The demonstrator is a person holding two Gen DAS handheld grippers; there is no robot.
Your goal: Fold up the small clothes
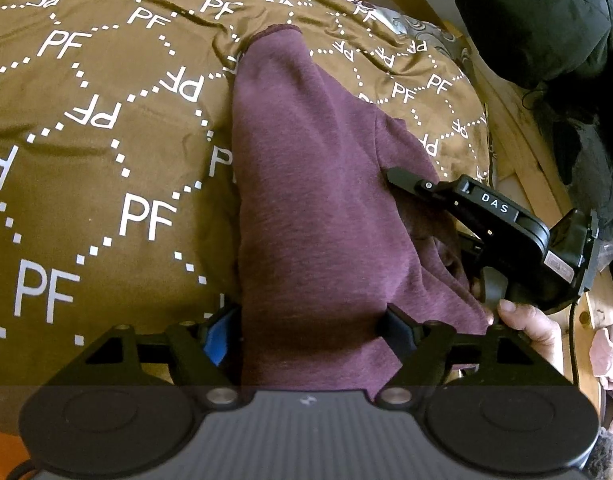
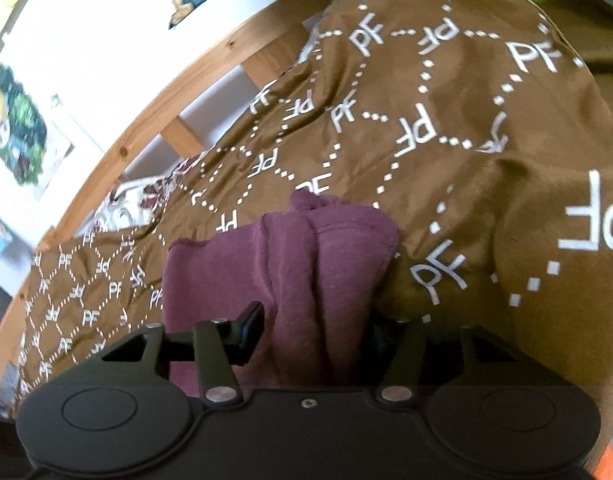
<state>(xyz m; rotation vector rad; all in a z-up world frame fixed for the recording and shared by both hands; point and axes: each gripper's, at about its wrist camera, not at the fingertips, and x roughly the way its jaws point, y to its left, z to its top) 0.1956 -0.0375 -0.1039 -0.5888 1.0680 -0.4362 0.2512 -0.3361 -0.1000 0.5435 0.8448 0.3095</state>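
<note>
A maroon garment [image 1: 306, 184] lies lengthwise on a brown bedspread printed with white "PF" letters [image 1: 106, 120]. My left gripper [image 1: 310, 328] has its jaws wide apart, with the near end of the garment lying between them; a blue pad [image 1: 216, 340] shows on the left finger. My right gripper [image 1: 418, 192] comes in from the right with its fingers at the garment's right edge. In the right wrist view the garment [image 2: 290, 264] is bunched between the right gripper's [image 2: 318, 328] spread fingers; its right finger is partly hidden by cloth.
A wooden bed frame [image 2: 146, 120] runs along the bed's edge. A black puffy jacket [image 1: 546, 20] lies at the upper right. Pink cloth [image 1: 610, 360] lies at the far right. A patterned sheet [image 2: 138, 200] shows beside the bedspread.
</note>
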